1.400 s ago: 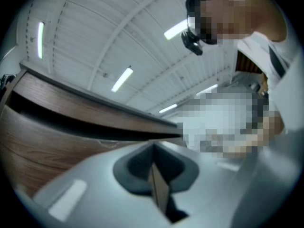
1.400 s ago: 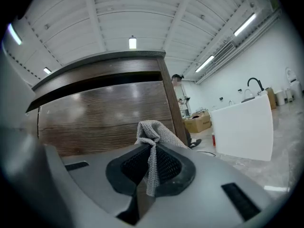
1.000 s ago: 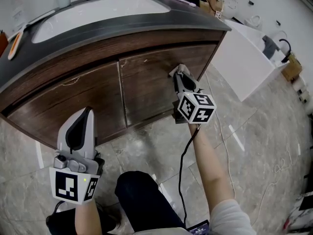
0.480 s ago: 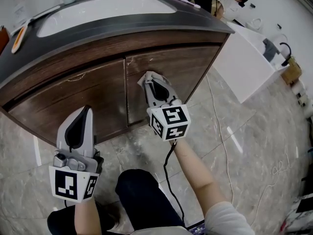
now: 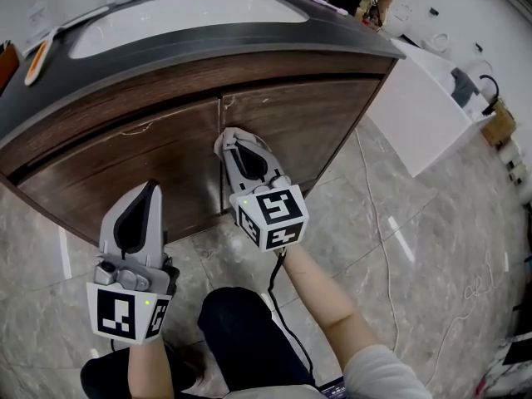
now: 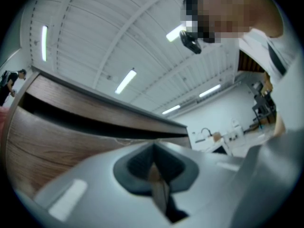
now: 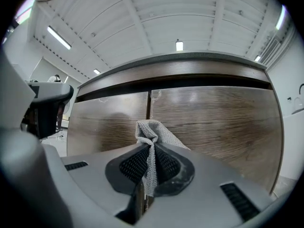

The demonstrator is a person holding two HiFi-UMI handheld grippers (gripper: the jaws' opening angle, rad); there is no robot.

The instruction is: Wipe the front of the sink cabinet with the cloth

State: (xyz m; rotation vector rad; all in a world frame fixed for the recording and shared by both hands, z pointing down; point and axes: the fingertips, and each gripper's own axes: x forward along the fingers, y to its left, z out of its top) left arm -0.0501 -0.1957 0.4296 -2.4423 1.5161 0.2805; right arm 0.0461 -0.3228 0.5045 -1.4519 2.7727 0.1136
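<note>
Wiping in progress: right gripper (image 5: 226, 140), clamped on the cloth (image 7: 152, 133), works the sink cabinet (image 5: 312, 119) front's middle seam; the left half likely remains. Left gripper (image 5: 149, 191) closed, empty.

Grey left gripper (image 5: 148, 191) and right gripper (image 5: 229, 140) bear black-and-white marker cubes (image 5: 270, 216); black cable (image 5: 268, 289), seemingly pale-grey sleeve (image 5: 378, 372).

Ahead the cabinet front (image 5: 307, 123) blocks passage; floor (image 5: 407, 223) rightward lies open.
</note>
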